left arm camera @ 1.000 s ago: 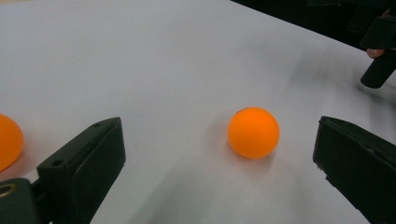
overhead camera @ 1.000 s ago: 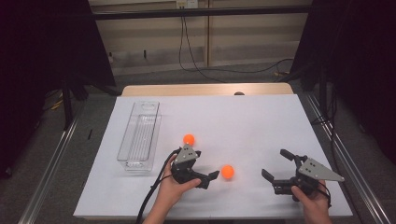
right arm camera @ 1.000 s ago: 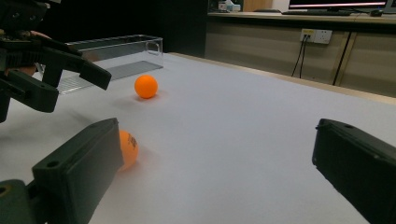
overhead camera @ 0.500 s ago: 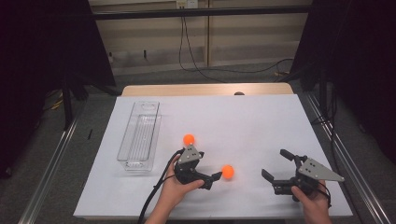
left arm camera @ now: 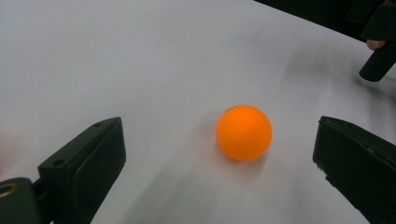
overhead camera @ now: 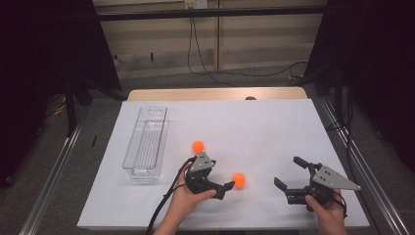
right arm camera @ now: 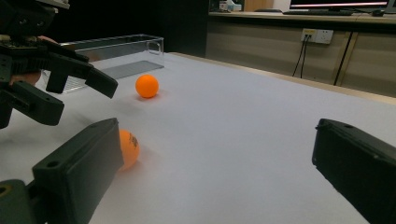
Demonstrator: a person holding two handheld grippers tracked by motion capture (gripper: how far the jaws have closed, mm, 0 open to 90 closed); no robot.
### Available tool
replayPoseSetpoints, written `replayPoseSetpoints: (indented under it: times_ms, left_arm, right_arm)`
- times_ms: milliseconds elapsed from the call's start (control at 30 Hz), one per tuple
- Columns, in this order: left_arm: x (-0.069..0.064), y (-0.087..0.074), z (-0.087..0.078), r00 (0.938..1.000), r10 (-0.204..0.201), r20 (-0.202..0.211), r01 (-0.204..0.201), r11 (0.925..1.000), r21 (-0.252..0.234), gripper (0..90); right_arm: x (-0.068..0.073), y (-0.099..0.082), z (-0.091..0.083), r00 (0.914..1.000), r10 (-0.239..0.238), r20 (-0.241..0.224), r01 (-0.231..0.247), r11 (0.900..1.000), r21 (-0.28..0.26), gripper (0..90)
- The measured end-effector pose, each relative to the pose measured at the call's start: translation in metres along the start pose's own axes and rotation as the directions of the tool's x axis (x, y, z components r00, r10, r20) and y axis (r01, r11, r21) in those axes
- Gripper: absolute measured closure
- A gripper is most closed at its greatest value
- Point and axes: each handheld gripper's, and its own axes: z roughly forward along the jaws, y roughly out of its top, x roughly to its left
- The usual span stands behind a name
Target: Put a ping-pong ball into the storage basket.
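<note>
Lying on the white bench (overhead camera: 254, 127), the orange ball (overhead camera: 238, 179) sits between the spread jaws of the left tongs (overhead camera: 226, 182), seemingly untouched. The right tongs (overhead camera: 288, 172) gape open, well apart.

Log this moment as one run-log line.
left gripper: open, at near ball, not closed on it | right gripper: open, idle on table | far ball: loose | tray: holds no ball

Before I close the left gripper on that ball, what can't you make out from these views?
- Near ball, right gripper view: its left side is behind the right gripper's own jaw.
- Print on that ball, left gripper view: too small to read.
- Clear tray, high view: whether anything lies inside is unclear.
</note>
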Motion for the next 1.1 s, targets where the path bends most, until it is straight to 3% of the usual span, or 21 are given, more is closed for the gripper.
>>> replayPoseSetpoints:
  times_ms: [1100]
  left_arm:
    - [-0.005,0.002,0.014,1.0000,0.004,-0.002,-0.004,0.9991,0.043,3.5]
  right_arm:
    - [0.000,0.000,0.000,1.0000,0.000,-0.001,0.000,1.0000,0.000,1.2]
